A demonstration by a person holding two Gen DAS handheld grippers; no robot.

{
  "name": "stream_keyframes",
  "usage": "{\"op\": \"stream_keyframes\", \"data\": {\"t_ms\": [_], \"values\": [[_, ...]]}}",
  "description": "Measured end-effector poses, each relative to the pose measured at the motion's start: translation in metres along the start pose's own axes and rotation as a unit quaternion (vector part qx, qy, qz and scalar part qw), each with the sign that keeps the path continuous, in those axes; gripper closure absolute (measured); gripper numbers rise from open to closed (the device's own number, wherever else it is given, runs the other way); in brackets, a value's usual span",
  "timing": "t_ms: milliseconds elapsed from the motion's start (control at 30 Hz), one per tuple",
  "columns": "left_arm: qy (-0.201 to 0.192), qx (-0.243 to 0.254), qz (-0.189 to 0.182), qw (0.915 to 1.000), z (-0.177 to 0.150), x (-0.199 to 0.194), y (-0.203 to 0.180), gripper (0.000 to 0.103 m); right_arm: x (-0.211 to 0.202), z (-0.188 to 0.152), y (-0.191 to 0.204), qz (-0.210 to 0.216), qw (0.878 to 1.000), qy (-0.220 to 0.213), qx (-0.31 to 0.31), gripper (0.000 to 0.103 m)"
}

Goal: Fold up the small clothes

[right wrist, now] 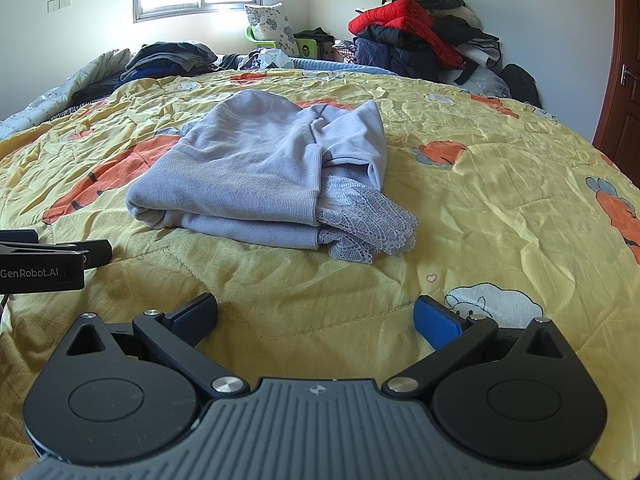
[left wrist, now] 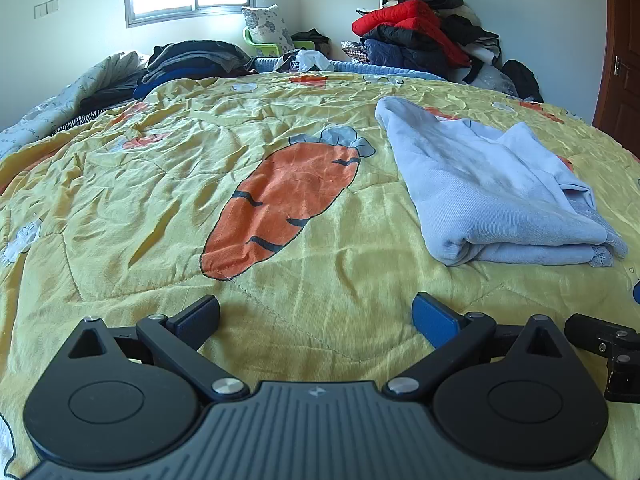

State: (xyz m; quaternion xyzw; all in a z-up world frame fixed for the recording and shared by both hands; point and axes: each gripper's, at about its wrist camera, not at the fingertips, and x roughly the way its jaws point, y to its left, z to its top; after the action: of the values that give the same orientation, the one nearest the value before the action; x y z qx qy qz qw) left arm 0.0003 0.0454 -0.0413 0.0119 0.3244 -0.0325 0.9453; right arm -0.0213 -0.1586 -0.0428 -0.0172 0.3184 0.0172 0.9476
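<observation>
Both tools sit low over the quilt point(right wrist: 500, 184) and I hold nothing. My right gripper point(right wrist: 316, 314) has its jaws spread wide, empty; my left gripper point(left wrist: 316, 312) is likewise released, jaws apart over bare yellow fabric.

Just ahead of the right gripper, slightly to its left, lies the top point(right wrist: 260, 168), a pale blue garment already doubled over, with a lace hem point(right wrist: 368, 220) spilling out at its near right corner. From the left gripper the top point(left wrist: 492, 192) lies ahead and well off to the right, its long axis running away from me. So I judge the right hand nearer, and the loose lace the part to tuck.

Beyond, clothes point(right wrist: 416, 36) are heaped against the far wall.
</observation>
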Motion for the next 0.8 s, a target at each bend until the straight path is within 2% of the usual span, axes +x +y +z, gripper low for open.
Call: {"op": "stream_keyframes", "data": {"t_ms": [800], "values": [[0.0, -0.001, -0.001, 1.0, -0.0013, -0.0009, 0.0011, 0.0, 0.0002, 0.0, 0.0, 0.0, 1.0, 0.0, 0.0, 0.0]]}}
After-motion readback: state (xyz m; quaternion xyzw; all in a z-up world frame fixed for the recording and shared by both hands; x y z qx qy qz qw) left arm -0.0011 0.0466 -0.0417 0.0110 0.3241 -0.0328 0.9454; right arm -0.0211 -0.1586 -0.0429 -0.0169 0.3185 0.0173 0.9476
